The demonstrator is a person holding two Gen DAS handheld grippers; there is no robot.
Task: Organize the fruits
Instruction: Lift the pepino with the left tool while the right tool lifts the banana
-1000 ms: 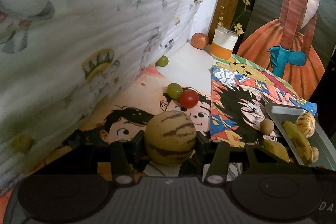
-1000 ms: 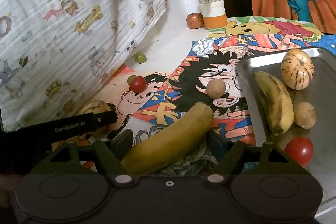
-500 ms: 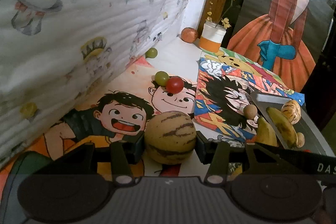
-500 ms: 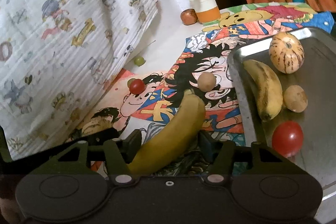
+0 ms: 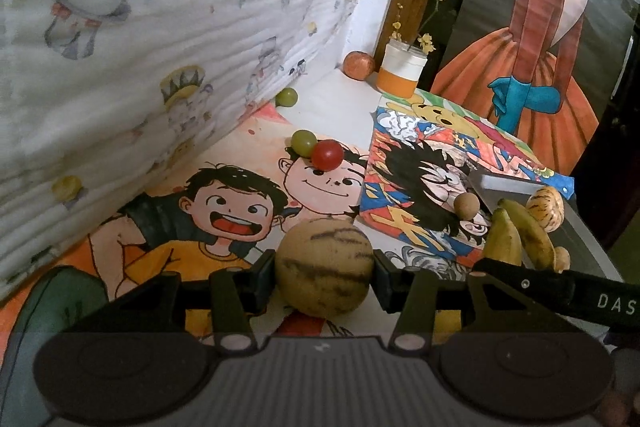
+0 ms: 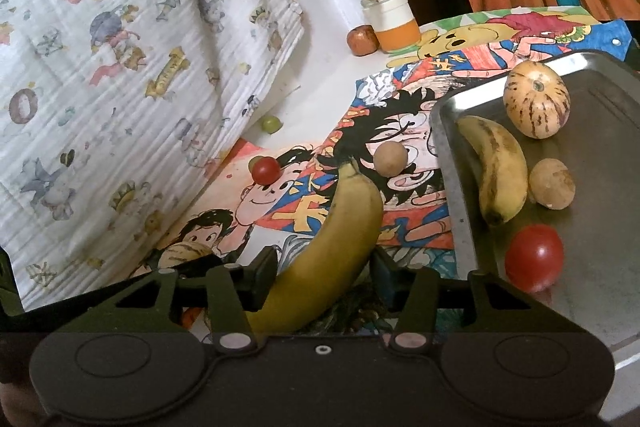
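Steel tray [image 6: 600, 267] fills the 3 o'clock side of the right wrist view, already holding a striped melon [image 6: 536, 105], a spotted banana [image 6: 498, 171], a brown round fruit [image 6: 552, 183] and a tomato [image 6: 534, 259]. Next in size, the right claw [image 6: 324, 273] is closed on a yellow banana [image 6: 340, 243] whose tip points toward 12 o'clock, off the counter [image 6: 328, 67] and short of the tray's near rim. The left claw [image 5: 324, 273] is clamped on a second striped melon [image 5: 324, 267] at dead centre. Smaller loose fruit lies beyond: a red cherry tomato [image 5: 327, 155] touching a green grape [image 5: 303, 142] at 12 o'clock. The banana is gripped near one end, so it could pivot and knock the rim; the round melon could roll once released.
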